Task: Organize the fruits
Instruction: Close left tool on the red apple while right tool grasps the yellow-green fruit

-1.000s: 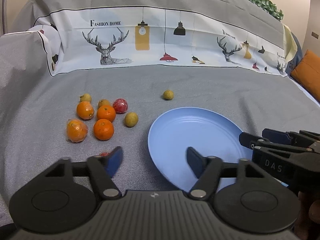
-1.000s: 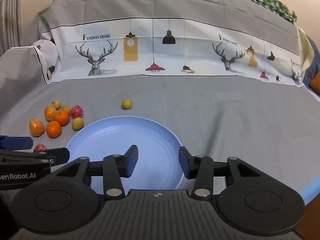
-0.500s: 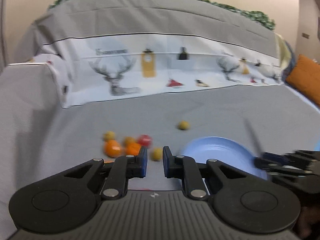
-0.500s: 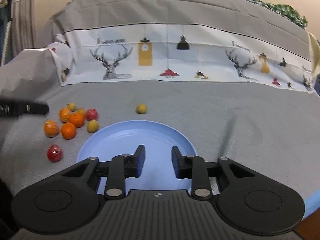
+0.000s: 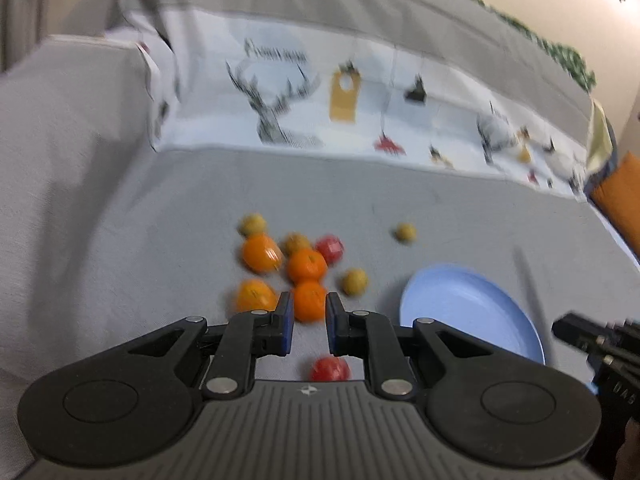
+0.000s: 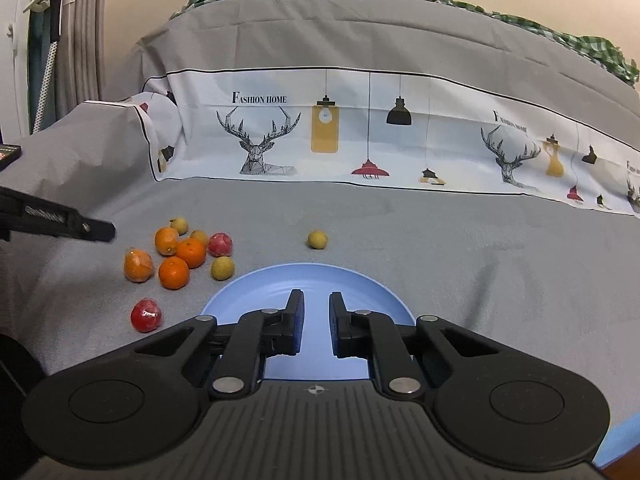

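Observation:
Several oranges (image 5: 307,266) lie in a cluster on the grey cover with small yellow-green fruits (image 5: 354,282) and a red fruit (image 5: 330,248). Another red fruit (image 5: 330,368) lies apart, just under my left gripper (image 5: 308,320). Its jaws stand nearly together with nothing between them; an orange (image 5: 308,300) shows beyond the gap. A light blue plate (image 6: 256,284) lies bare below my right gripper (image 6: 316,320), whose jaws are closing on nothing. The right wrist view also shows the oranges (image 6: 174,272), the lone red fruit (image 6: 146,315) and a single yellow-green fruit (image 6: 317,239) further back.
A white printed cloth (image 6: 360,132) with deer and lamps hangs along the grey backrest. An orange cushion (image 5: 620,200) sits at the far right. The left gripper's finger (image 6: 96,232) reaches in from the left of the right wrist view. Grey cover stretches right of the plate.
Both grippers' jaws have gone from wide apart to nearly together. The left gripper has swung left, so the fruit cluster now sits straight ahead of it. The right gripper rose slightly.

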